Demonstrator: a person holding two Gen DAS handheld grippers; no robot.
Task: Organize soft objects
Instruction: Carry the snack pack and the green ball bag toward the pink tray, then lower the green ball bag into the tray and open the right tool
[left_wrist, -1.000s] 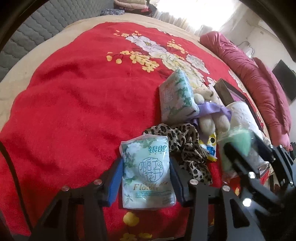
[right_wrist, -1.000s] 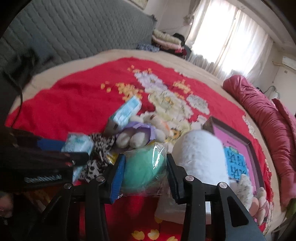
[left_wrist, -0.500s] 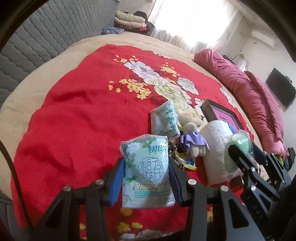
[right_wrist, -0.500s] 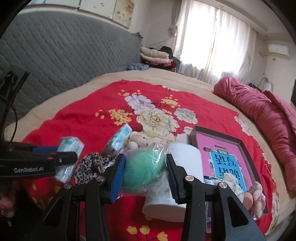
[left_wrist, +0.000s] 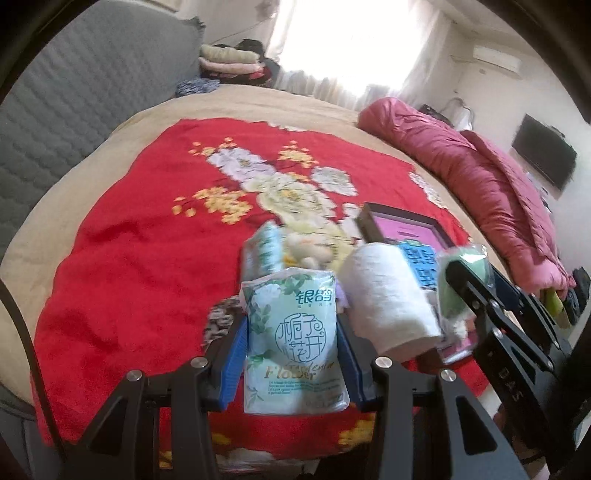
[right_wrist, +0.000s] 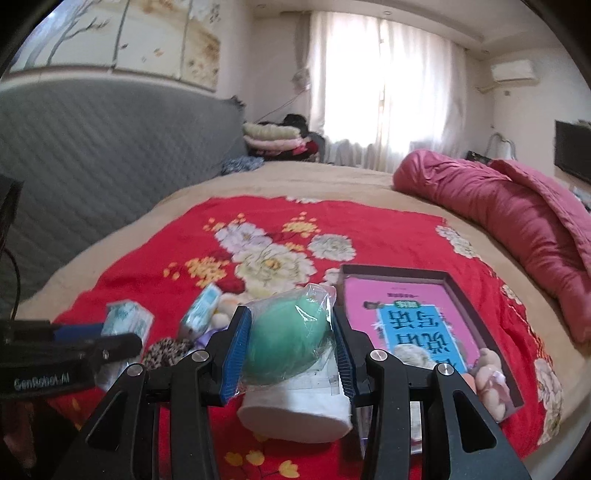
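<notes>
**Two slippery packets held aloft**

A tissue pack (left_wrist: 295, 339) is clamped in the left tool (left_wrist: 291, 350) and a bagged green sponge (right_wrist: 286, 345) in the right tool (right_wrist: 291, 354), both above the bed (right_wrist: 140, 266). Slick wrap could slide from the pads; the paper roll (left_wrist: 388, 299) just beside could be knocked.

Red floral blanket (right_wrist: 155, 266), green sponge (right_wrist: 284, 343)
</notes>
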